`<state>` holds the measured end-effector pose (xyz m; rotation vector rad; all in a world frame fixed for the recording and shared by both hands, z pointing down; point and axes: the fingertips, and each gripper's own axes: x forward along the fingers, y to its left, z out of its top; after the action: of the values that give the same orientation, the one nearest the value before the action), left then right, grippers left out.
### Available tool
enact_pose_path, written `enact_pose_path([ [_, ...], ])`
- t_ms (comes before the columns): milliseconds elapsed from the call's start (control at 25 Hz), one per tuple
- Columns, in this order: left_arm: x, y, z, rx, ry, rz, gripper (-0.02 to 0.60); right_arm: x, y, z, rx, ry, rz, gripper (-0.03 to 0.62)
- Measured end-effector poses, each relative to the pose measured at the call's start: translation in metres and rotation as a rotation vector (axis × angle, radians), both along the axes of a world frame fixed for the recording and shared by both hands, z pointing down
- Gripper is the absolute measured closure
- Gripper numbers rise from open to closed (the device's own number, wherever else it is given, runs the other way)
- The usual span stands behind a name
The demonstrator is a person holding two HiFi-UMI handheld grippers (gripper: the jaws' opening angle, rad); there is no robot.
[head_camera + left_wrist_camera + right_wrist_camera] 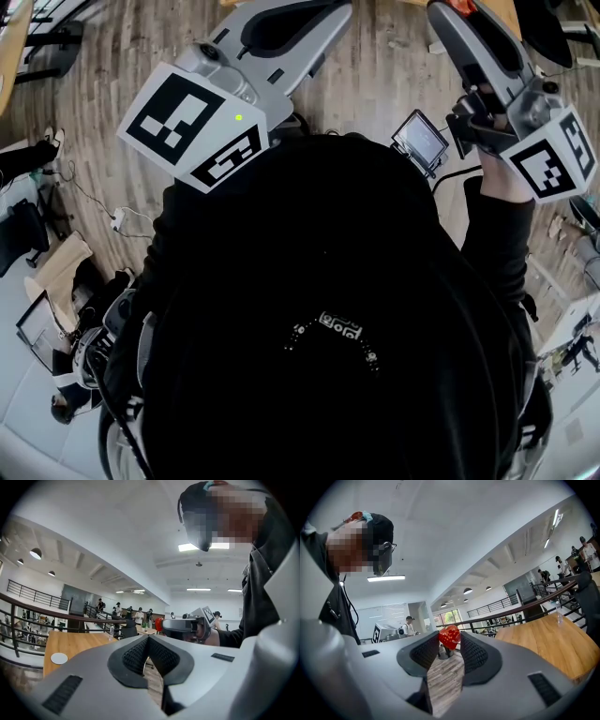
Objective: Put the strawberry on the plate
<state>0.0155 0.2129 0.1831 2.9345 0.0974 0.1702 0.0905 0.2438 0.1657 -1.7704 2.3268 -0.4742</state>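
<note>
A red strawberry [449, 637] sits pinched between the tips of my right gripper [449, 640], and the dark ribbed pads press it from both sides. The left gripper view shows the same strawberry [159, 624] at the front of the right gripper [164, 626], held up in the air at chest height. My left gripper [148, 638] is shut with its pad tips touching and nothing between them. A small white round plate-like disc [59, 658] lies on a wooden table [79, 644] at the left of that view. In the head view both marker cubes [192, 127] [553, 155] are raised in front of the black-clothed torso.
The wooden table [548, 644] with a clear bottle [559, 613] lies to the right of the right gripper. A dark railing [28, 609] runs behind the table. Several people stand far off in the hall. A plank floor [103, 103] with cables lies below.
</note>
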Motion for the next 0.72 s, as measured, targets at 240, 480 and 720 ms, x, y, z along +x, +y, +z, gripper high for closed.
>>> enact_pose_path([
  [240,0.007,-0.038,0.006,-0.021,0.007,0.008,0.583,0.002,-0.04,0.007,-0.023,0.014,-0.006,0.444],
  [480,0.016,-0.07,0.007,-0.036,0.016,0.036,0.583,0.006,-0.079,0.003,-0.031,0.04,-0.011,0.444],
  [720,0.015,-0.099,0.004,-0.038,0.02,0.085,0.583,-0.001,-0.116,0.003,-0.056,0.062,-0.003,0.444],
])
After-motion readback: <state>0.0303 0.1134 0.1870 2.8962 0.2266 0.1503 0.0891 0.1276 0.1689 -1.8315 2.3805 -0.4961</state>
